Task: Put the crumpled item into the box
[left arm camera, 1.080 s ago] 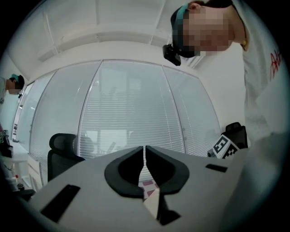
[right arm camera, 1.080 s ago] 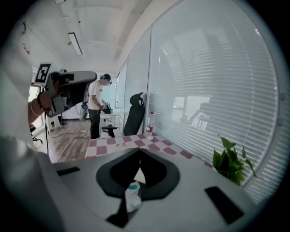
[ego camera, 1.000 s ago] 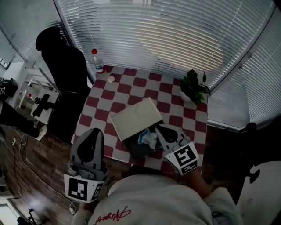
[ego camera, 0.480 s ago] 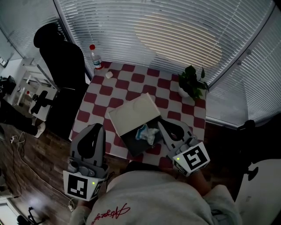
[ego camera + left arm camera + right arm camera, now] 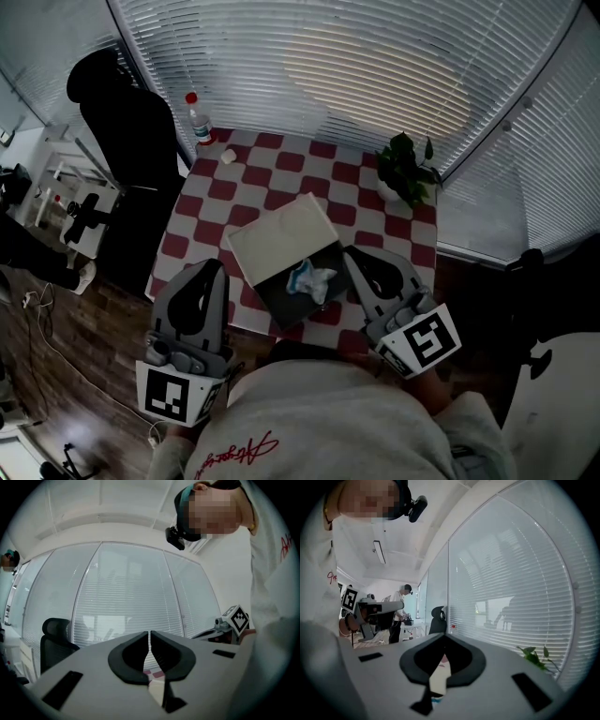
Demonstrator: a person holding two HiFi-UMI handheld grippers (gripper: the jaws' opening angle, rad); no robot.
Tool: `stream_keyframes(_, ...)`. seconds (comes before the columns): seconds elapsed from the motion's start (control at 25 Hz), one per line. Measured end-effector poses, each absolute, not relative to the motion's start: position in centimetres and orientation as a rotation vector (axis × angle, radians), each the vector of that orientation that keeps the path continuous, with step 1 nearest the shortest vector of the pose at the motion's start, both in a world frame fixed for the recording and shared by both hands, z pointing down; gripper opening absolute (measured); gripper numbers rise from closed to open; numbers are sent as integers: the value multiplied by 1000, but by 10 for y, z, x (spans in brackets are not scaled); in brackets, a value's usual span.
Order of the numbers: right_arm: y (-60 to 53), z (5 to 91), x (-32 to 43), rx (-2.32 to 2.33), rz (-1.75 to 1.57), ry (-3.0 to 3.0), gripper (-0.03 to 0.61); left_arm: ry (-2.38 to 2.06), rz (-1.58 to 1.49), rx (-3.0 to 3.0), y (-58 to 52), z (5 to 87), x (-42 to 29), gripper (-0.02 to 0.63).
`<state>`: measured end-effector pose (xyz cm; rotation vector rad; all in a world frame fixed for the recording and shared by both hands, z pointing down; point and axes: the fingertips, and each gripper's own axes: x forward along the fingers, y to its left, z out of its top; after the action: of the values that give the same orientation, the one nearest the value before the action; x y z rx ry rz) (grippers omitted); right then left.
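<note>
windows: curved, white blinds (image 5: 375, 56) lowered | floor (image 5: 84, 337): dark wood | furniture: black office chair (image 5: 131, 141), checkered table (image 5: 277, 169)

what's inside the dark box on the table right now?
A crumpled pale blue-and-white item lies inside the dark box, towards the side by the open white lid. The rest of the visible floor looks bare. Anything beneath the item is covered.

Colours and patterns, seen from the head view.
Red-and-white checks cover the tablecloth (image 5: 309, 173); the box (image 5: 281, 304) is dark, its lid (image 5: 279, 242) off-white; the crumpled item (image 5: 310, 279) is pale blue and white. At the tablecloth's two o'clock the plant (image 5: 405, 167) is green; at eleven o'clock the bottle (image 5: 198, 122) has a red cap; the chair (image 5: 127, 131) is black. The left gripper (image 5: 214, 266) and right gripper (image 5: 352, 252) are grey, with black-and-white square markers.
</note>
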<state>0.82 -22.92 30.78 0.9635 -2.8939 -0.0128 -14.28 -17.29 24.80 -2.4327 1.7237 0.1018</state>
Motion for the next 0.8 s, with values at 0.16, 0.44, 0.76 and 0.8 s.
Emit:
stream_keyframes(0.16,-228,302,12,977,-23,-2910,11,1721,101,-2439,-173,250,-141,28)
stream_keyframes(0.44,-226,291,14,987,-39,-2933,11,1723,97,-2440,-173,248,-140,28)
stream_keyframes(0.76,-226,284,19,1016,-56,-2950,11,1719,96,-2437,-171,248,-138,28)
stream_keyframes(0.8,-225,283,19,1019,-58,-2953,11,1718,98,-2436,-171,248,-138,28)
